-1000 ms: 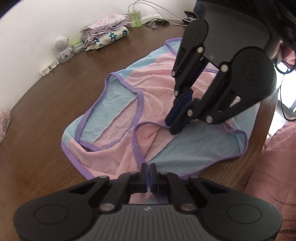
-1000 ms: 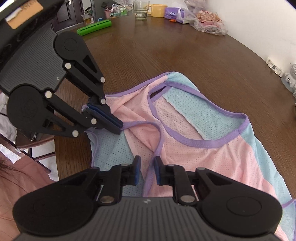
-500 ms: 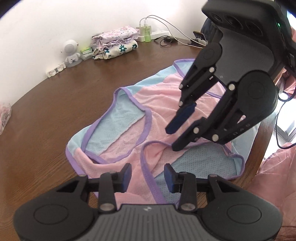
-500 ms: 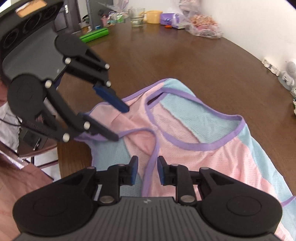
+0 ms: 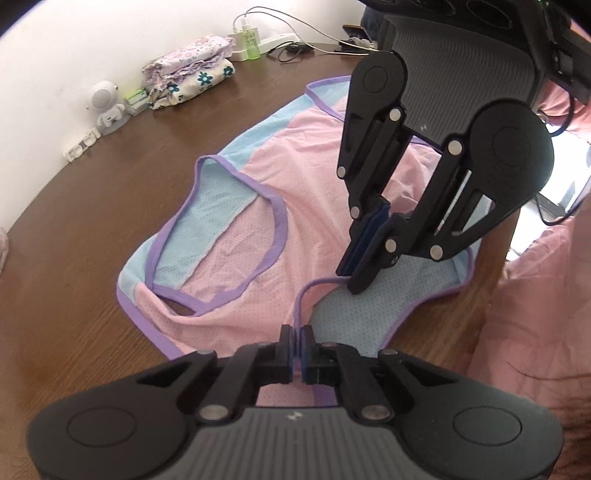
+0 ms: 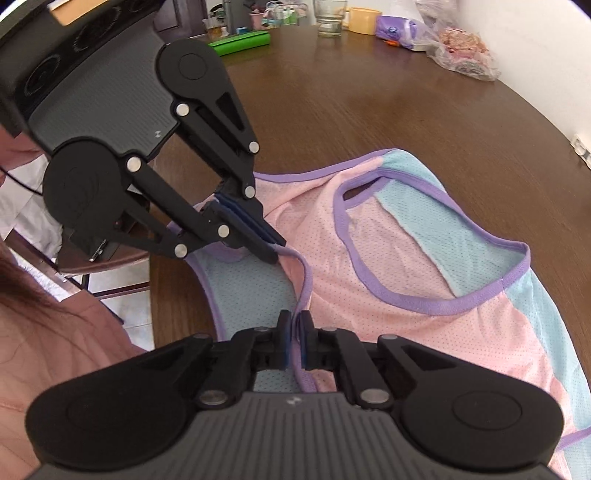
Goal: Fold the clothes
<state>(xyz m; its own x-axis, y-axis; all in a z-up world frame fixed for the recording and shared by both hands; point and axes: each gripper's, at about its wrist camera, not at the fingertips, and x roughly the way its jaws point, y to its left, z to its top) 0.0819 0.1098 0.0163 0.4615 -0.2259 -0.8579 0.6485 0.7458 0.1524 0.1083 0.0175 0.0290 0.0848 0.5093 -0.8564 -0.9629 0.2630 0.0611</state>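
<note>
Both tools match: the left gripper (image 5: 297, 349) and right gripper (image 6: 294, 341) have matte black linkage arms with silver rivets, round black side discs, blue finger pads (image 5: 305, 350), and a ribbed grey housing bearing a small white logo; the person wears dusty pink fabric

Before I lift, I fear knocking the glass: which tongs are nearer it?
Left. The left tongs pinch the shirt trim farther along the table, toward the glass; the right tongs pinch it behind them, farther from the glass.
</note>
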